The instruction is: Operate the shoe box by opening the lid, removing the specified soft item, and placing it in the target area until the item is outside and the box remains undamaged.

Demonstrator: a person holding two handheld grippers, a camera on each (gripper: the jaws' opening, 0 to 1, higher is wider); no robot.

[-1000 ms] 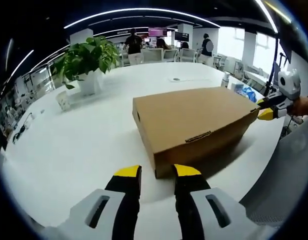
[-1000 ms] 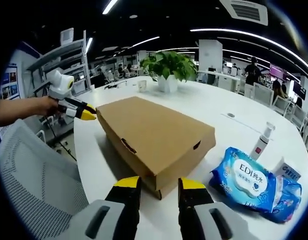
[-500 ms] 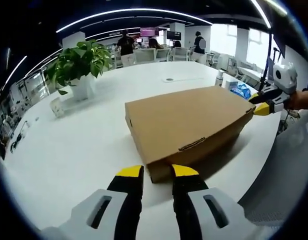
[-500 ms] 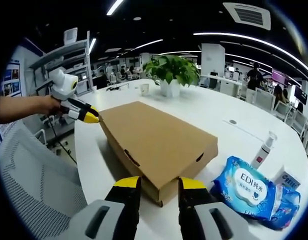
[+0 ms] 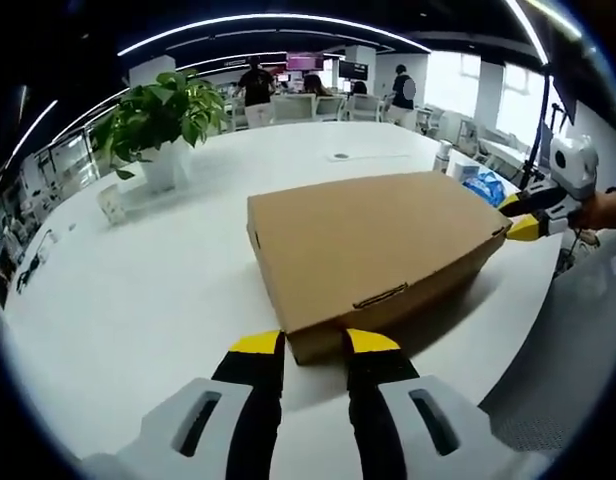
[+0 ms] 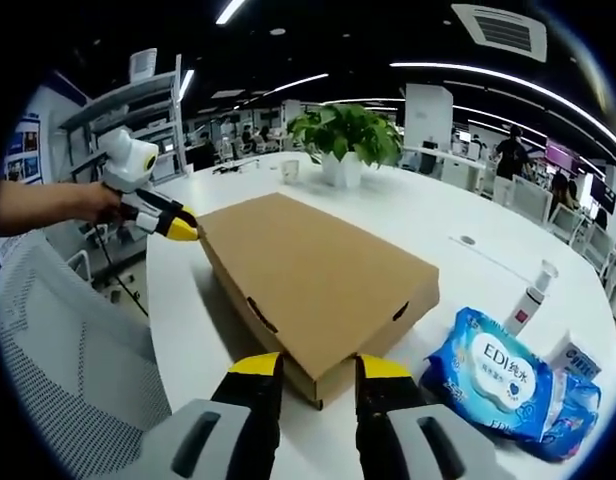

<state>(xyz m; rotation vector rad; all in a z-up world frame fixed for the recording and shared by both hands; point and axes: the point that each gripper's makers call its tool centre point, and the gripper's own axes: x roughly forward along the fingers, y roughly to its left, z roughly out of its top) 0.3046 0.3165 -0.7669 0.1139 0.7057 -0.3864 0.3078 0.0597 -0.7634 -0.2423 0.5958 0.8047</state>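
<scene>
A closed brown cardboard shoe box point(image 5: 373, 235) lies flat on the white table point(image 5: 148, 290), lid down. My left gripper point(image 5: 315, 345) is open at the box's near corner, which sits right at the gap between its yellow-tipped fingers. Its tips also touch the box's far-left corner in the right gripper view, as the left gripper point(image 6: 174, 224). My right gripper point(image 6: 316, 367) is open too, with the opposite corner of the shoe box point(image 6: 323, 280) just beyond its tips. That right gripper point(image 5: 528, 218) appears at the far right corner in the left gripper view. The box's contents are hidden.
A blue pack of wet wipes point(image 6: 498, 368), a spray bottle point(image 6: 529, 289) and a small white carton point(image 6: 580, 353) lie right of the box. A potted plant point(image 5: 158, 125) stands at the table's far side. A grey mesh chair point(image 6: 63, 350) is by the table's edge.
Both views have crept slightly closer to the box, so each corner now sits nearer its gripper's tips. The box has not moved and stays shut.
</scene>
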